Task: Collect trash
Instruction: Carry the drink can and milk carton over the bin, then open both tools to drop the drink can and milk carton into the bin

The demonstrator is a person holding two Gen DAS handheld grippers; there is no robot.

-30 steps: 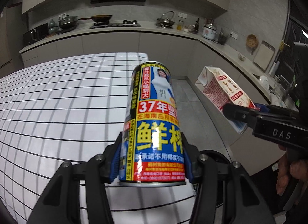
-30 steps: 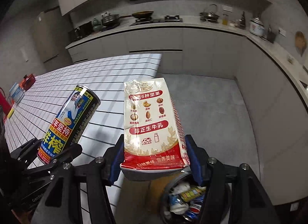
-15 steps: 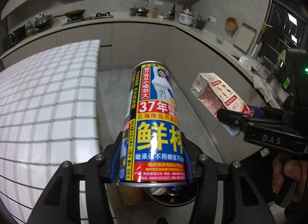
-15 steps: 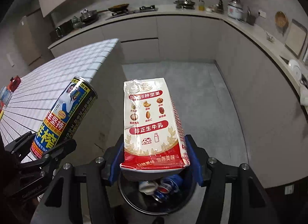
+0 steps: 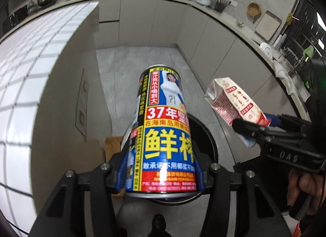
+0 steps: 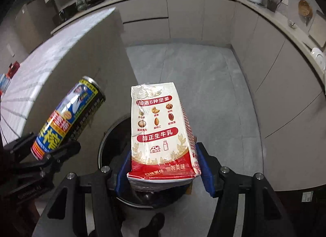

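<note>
Left gripper [image 5: 161, 177] clamps the can [image 5: 163, 133] near its base between both blue pads, the can sticking out forward, above the dark bin [image 5: 212, 145]. Right gripper [image 6: 164, 172] grips the carton [image 6: 162, 131] by its red bottom end, pads on both sides, over the bin's rim. Tiled counter [image 5: 26, 73] at far left.

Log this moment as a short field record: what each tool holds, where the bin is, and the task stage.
left tool: shut on the drink can, can upright between the pads
right tool: shut on the milk carton
trash bin: black, round, on the floor below both tools
can and carton: apart, side by side
stage: both items held above the bin, not yet dropped
</note>
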